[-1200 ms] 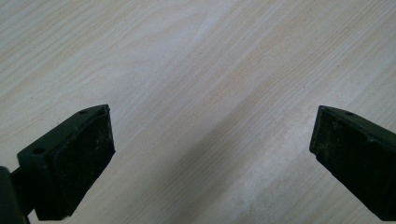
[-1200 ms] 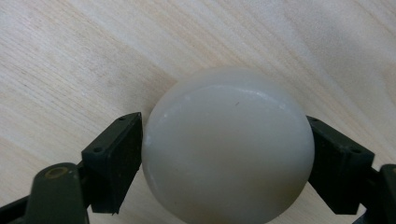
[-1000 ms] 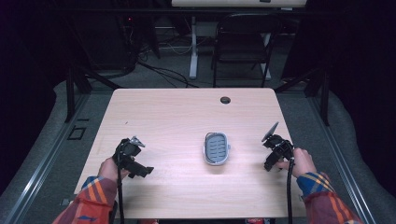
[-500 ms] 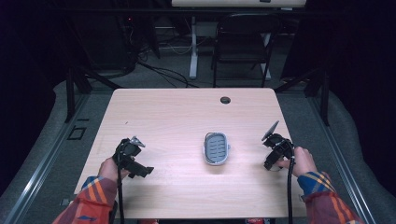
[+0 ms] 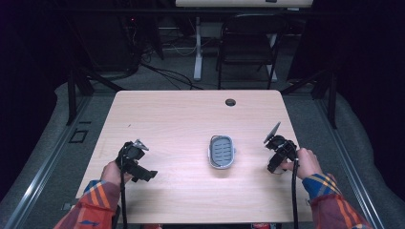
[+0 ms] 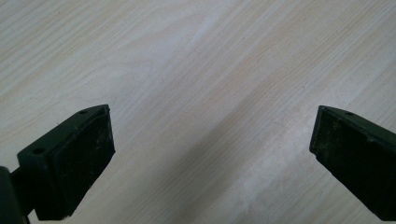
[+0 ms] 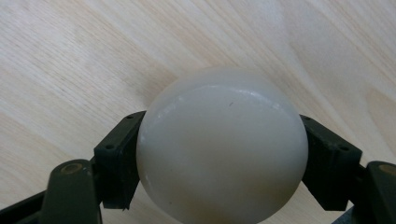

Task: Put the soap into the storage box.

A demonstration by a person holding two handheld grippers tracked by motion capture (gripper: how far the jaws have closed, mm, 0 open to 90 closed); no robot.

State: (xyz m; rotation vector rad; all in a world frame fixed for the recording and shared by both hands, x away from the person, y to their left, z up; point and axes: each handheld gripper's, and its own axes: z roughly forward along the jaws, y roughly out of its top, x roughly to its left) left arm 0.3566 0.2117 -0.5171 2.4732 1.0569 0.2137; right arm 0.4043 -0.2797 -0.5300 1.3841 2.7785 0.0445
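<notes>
the right gripper (image 7: 219,154) holds a pale soap (image 7: 222,149) by its rounded sides, low over the table (image 5: 191,119) near the right edge. it looks smooth and slippery, so squeeze at the widest part. the left gripper (image 6: 210,149) gapes wide, empty. clear wood runs to the dish (image 5: 222,151) at mid-table.

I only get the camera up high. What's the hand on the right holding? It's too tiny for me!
Observer: The right gripper is clamped on a smooth whitish oval thing, maybe a bar of soap.
Operator: Is the other one holding something too?
Observer: No. The left gripper has its jaws wide apart over bare wooden table.
Operator: Is the white thing squeezed from both sides?
Observer: Yes, one black pad presses on each side.
</notes>
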